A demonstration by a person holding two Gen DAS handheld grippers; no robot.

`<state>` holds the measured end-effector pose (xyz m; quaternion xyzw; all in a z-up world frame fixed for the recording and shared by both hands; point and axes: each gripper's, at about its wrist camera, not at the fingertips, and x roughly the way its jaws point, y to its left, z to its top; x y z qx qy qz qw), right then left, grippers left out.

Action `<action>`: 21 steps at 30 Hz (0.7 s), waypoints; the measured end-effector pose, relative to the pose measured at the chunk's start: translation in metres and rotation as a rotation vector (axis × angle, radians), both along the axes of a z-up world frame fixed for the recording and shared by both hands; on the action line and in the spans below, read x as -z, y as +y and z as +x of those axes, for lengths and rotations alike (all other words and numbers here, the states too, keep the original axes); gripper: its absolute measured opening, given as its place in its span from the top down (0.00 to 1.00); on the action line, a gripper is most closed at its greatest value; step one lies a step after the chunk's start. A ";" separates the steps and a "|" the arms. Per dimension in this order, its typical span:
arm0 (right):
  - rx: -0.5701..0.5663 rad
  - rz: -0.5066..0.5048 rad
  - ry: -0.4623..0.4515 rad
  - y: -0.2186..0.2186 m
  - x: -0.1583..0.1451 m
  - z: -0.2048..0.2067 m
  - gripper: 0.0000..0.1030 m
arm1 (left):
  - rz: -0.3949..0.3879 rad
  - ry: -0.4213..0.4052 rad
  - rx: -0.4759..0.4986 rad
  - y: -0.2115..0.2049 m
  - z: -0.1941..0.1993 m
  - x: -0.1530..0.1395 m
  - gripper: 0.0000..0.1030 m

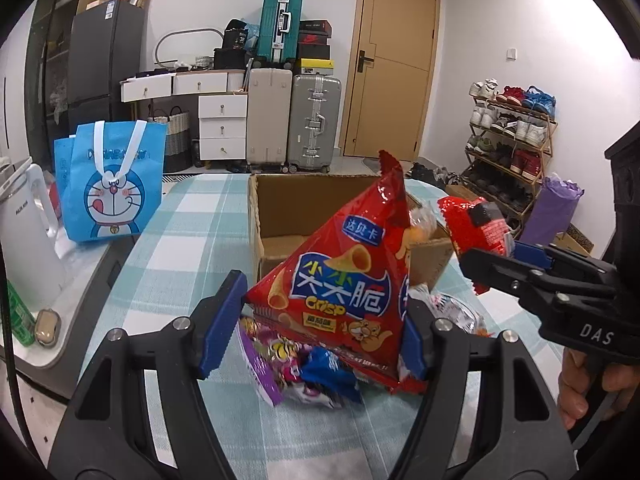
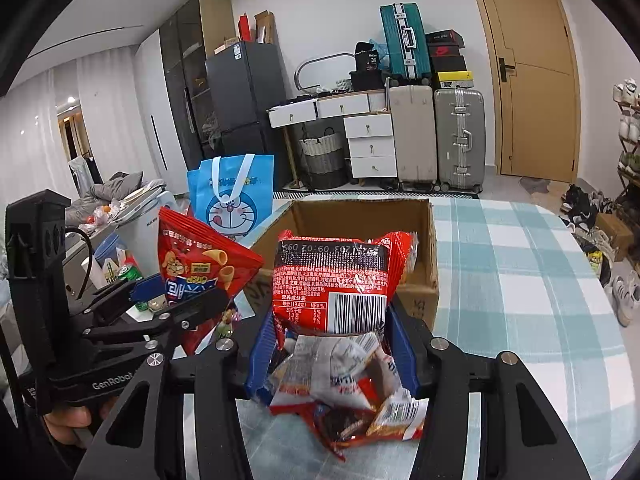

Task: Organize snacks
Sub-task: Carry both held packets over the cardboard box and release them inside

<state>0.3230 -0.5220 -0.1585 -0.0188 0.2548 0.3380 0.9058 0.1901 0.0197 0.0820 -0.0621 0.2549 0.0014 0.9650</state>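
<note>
A blue tote (image 1: 114,184) stands left on the checked table (image 1: 192,240). The left gripper (image 1: 316,332) pinches a red crisp bag (image 1: 348,280) upright before the open box (image 1: 288,216) (loose snacks (image 1: 304,368) lie beneath). The right gripper (image 2: 332,344) clamps a red packet (image 2: 332,280), barcode toward the camera, at the box's near edge.

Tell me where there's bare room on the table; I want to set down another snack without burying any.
The checked tablecloth right of the cardboard box lies bare to the table's edge. Another bare strip runs between the box and the blue Doraemon bag. It is crowded just before the box, where loose snack packets pile up.
</note>
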 end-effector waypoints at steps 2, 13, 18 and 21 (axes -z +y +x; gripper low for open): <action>0.007 0.003 0.003 0.003 -0.005 0.009 0.50 | -0.003 0.006 -0.007 0.002 0.009 -0.003 0.35; 0.046 0.011 0.043 0.021 -0.015 0.053 0.50 | -0.002 0.023 -0.035 0.010 0.064 -0.013 0.35; 0.076 0.002 0.057 0.027 -0.014 0.075 0.50 | 0.003 0.044 -0.051 0.015 0.091 -0.008 0.35; 0.083 -0.008 0.068 0.031 -0.010 0.085 0.50 | -0.005 0.049 -0.058 0.016 0.105 -0.004 0.35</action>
